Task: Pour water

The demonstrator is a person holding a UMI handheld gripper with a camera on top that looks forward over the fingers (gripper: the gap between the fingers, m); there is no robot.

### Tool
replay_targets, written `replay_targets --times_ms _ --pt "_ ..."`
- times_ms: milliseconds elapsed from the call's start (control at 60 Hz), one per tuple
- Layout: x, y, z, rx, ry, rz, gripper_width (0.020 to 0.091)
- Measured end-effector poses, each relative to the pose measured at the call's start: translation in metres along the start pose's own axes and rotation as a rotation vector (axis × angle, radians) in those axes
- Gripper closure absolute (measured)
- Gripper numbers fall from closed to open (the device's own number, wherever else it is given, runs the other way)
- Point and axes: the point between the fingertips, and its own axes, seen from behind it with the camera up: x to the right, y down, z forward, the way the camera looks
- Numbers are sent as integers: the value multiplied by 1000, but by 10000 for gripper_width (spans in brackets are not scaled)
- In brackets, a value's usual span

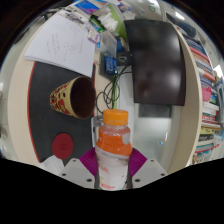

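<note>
A small clear bottle [113, 150] with an orange cap and an orange-and-white label stands upright between my fingers. My gripper [112, 165] is shut on the bottle, with the magenta pads [89, 160] pressed against both its sides. Beyond the bottle and a little to the left, a patterned paper cup [73, 97] lies tilted with its dark red inside facing me. The bottle's lower part is hidden between the fingers.
A white table [60, 125] lies under the cup. Sheets of white paper [60, 42] sit beyond the cup. A black monitor or panel [155, 62] stands to the right, with cables and a blue device [112, 62] beside it. Shelves of books [208, 100] line the far right.
</note>
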Motion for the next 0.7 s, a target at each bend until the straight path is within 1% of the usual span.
replay_targets --times_ms 233,400,500,600,700 --pt "4 -17 16 -17 -1 -284 723" --pt "8 -34 26 1 27 -476 724" --pt "6 -35 30 -8 24 -574 722" --pt "2 -34 33 -6 15 -597 724" --pt "0 -33 29 2 1 -515 723"
